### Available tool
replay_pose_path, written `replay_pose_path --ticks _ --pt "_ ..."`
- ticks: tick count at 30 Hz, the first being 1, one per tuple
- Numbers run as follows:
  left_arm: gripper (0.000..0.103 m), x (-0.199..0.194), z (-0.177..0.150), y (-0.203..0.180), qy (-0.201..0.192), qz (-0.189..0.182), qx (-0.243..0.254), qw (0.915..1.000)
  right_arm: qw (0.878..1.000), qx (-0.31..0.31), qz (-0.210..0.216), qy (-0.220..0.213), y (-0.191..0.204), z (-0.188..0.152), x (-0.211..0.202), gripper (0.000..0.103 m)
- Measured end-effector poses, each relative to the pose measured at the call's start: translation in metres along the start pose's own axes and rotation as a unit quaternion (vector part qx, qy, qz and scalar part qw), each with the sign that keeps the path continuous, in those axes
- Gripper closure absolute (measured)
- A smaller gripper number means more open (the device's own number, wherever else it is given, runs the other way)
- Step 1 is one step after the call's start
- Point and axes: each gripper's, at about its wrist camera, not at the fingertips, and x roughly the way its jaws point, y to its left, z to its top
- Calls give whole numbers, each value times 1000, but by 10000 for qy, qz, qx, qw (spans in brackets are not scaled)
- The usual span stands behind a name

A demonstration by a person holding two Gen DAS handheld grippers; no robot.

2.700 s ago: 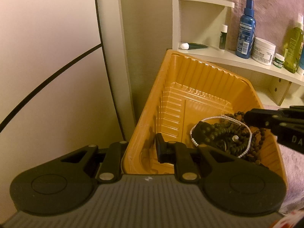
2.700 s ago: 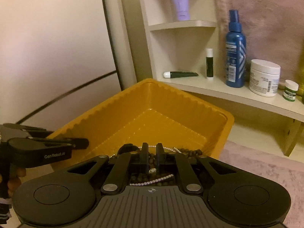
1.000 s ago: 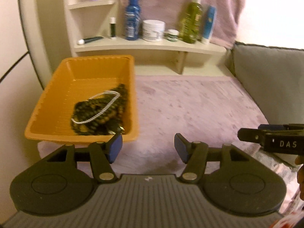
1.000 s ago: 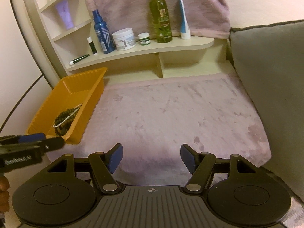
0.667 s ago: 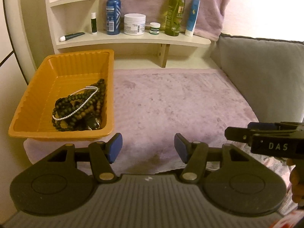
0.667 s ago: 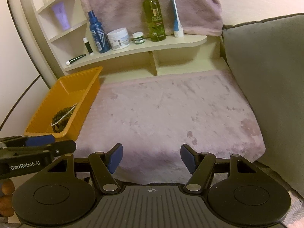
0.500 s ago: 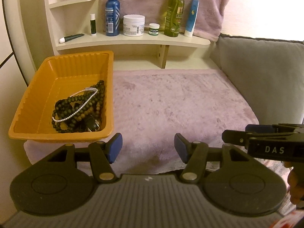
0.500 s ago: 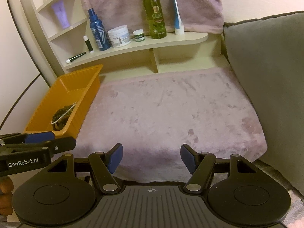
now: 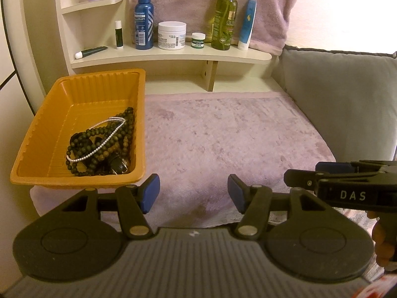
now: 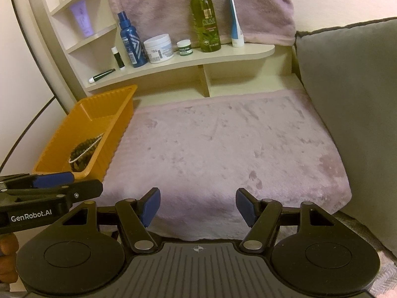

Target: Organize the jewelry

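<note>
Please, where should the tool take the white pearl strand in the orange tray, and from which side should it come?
Probably grip the pearl strand at its upper end, where it lies on top of the dark beads near the tray's right wall. Come from above, fingers across the strand: the orange tray has tall walls that block a sideways approach.

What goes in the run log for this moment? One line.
left tongs: open, empty | right tongs: open, empty | jewelry: in orange tray

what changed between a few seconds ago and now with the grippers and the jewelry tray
Both grippers pulled back from the orange tray. The left gripper let go of its rim; the right gripper opened and left the jewelry. Both are now open and empty over the pink blanket. Tray and jewelry stayed put.
</note>
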Motion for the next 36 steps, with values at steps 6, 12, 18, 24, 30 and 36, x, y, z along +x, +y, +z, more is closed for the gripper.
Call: replay_pose_path --ticks 6,12,18,24,30,36 --pt "45 0 0 0 1 -2 -8 10000 10000 0 2 2 0 0 0 36" --pt "45 -1 1 1 2 -6 -10 10000 10000 2 -2 0 1 -1 0 36" --pt "45 0 1 1 5 -11 -14 10000 10000 2 4 5 1 0 1 36" --pt "45 0 1 1 4 -8 -17 10000 10000 8 0 9 3 -1 2 36" --pt "45 0 1 2 3 -13 -31 10000 10000 11 2 13 3 -1 2 36" --pt "45 -1 1 1 4 -15 -36 10000 10000 13 1 12 2 -1 2 36"
